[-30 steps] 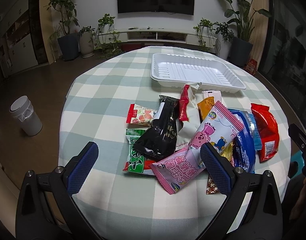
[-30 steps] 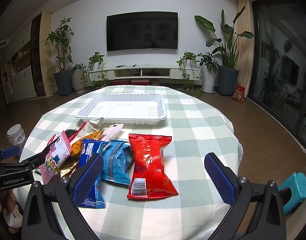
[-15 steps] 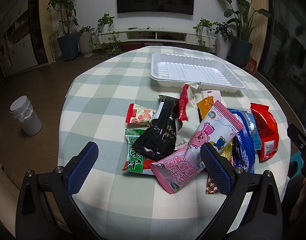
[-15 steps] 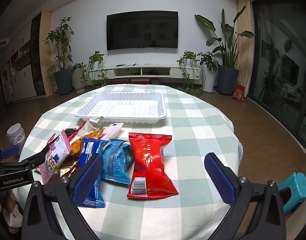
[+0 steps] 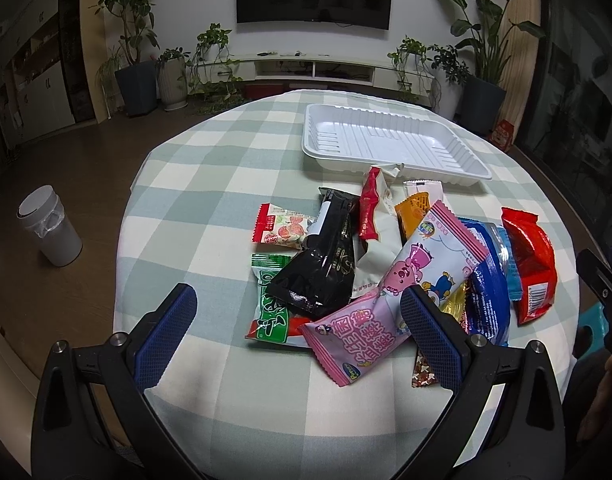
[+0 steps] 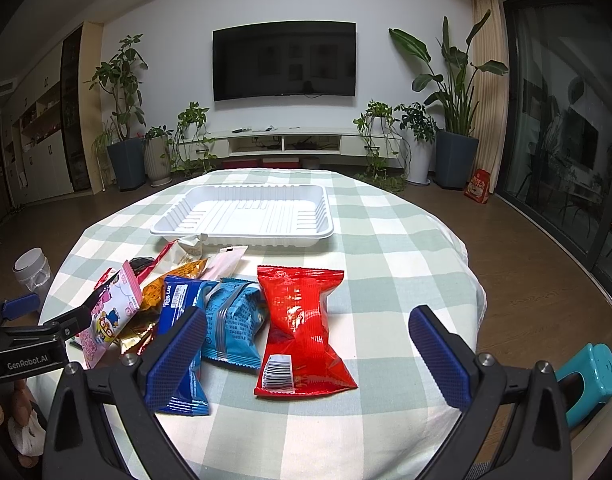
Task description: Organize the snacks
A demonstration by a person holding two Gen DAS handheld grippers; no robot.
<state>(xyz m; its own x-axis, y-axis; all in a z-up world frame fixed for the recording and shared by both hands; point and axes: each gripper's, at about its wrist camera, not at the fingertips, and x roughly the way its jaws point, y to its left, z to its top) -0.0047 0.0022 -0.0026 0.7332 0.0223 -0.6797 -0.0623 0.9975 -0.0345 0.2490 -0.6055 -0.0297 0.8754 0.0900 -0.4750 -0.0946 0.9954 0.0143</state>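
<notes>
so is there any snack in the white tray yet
No, the white tray is empty; every snack, like the red packet, lies on the tablecloth.

From my feed, a dark wall-mounted television (image 6: 284,61) sits at twelve o'clock above a low white media console (image 6: 284,145), with potted plants (image 6: 124,120) at ten o'clock and a tall leafy plant (image 6: 454,120) at two. A white bin (image 5: 50,226) stands on the wood floor at nine o'clock, a small red bag (image 6: 479,186) rests by the curtain at two, and a teal stool (image 6: 590,376) shows at four.
</notes>
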